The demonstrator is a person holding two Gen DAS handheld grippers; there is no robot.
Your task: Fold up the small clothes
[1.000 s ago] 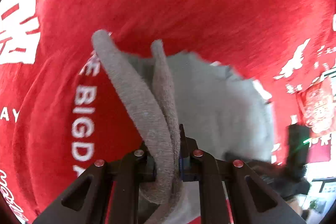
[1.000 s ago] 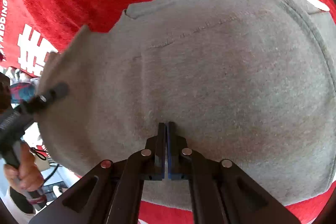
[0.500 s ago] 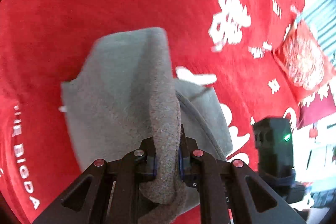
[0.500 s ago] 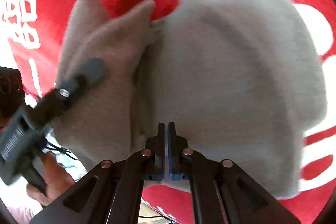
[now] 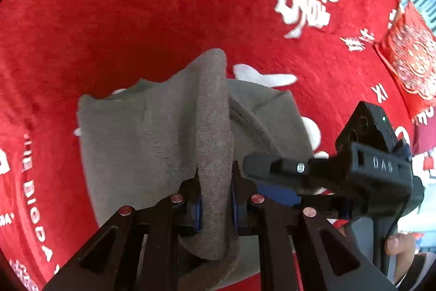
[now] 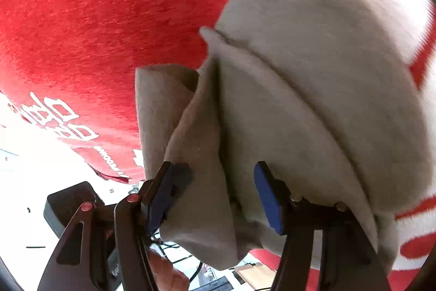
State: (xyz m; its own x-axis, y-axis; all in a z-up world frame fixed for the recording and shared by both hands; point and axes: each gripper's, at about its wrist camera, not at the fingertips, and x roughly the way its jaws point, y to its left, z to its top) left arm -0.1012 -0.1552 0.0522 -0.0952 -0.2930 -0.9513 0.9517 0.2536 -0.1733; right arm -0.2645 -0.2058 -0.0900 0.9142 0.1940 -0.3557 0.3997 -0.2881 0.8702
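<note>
A red cloth (image 5: 136, 18) (white lettering printed across it) covers the surface.

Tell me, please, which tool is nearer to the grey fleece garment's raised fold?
Left. The left tool is clamped on the grey fleece garment; the right tool, jaws just opened, straddles it without pressing.

Red cloth (image 5: 136, 18) with white lettering, grey fleece garment (image 5: 141, 143) partly folded on it.
</note>
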